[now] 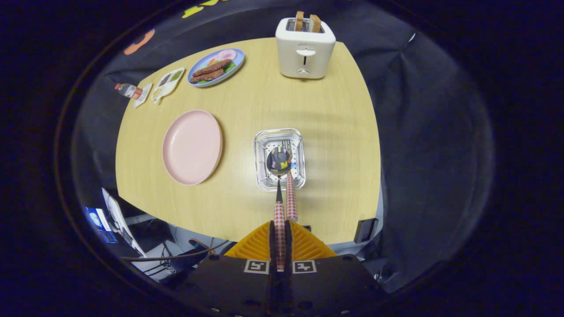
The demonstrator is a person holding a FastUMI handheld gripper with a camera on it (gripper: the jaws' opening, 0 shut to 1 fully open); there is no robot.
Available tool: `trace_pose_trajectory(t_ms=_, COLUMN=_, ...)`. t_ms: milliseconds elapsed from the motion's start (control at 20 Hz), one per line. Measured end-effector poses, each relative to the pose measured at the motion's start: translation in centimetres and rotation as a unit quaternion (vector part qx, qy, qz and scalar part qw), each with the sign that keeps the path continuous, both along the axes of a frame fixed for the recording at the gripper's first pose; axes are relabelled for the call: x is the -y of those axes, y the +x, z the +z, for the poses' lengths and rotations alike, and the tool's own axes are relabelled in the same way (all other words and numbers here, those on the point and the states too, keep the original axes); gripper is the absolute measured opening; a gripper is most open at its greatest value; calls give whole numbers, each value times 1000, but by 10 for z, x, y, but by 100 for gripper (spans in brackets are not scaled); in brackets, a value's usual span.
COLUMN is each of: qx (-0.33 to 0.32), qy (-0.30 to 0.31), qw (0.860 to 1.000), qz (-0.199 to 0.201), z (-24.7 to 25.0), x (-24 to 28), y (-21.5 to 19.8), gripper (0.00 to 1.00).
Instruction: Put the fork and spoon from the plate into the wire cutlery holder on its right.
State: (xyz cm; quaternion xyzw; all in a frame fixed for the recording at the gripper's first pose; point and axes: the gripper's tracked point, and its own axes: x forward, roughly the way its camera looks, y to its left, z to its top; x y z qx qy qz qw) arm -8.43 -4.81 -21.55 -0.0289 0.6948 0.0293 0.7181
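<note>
Gripper (pixel 279 233) clamped on spoon (pixel 279 176) handle, bowl over wire holder (pixel 279 159); fork (pixel 290 193) inside; pink plate (pixel 192 146) at 9 o'clock.

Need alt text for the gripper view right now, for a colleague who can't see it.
The gripper is shut on a checked-handled spoon, its bowl over the wire cutlery holder, where the fork already stands. The pink plate lies left; a toaster stands beyond.

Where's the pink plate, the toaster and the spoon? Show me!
Pink plate (pixel 192 146), gripper view: the middle of its bare dish.
Toaster (pixel 305 53), gripper view: its front face, near the lever.
Spoon (pixel 279 161), gripper view: its shiny bowl, over the wire cutlery holder (pixel 261 140); the hand-held gripper (pixel 280 231) grips its handle.
</note>
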Motion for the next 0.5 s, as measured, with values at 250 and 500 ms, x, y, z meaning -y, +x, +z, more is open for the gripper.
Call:
trace_pose_trajectory(t_ms=250, qx=-41, qy=-5, qw=999, qz=-8, z=-4, x=-6, y=11, gripper=4)
trace_pose_trajectory(t_ms=500, qx=-63, qy=-15, qw=998, qz=-16, z=-9, x=-9, y=20, gripper=4)
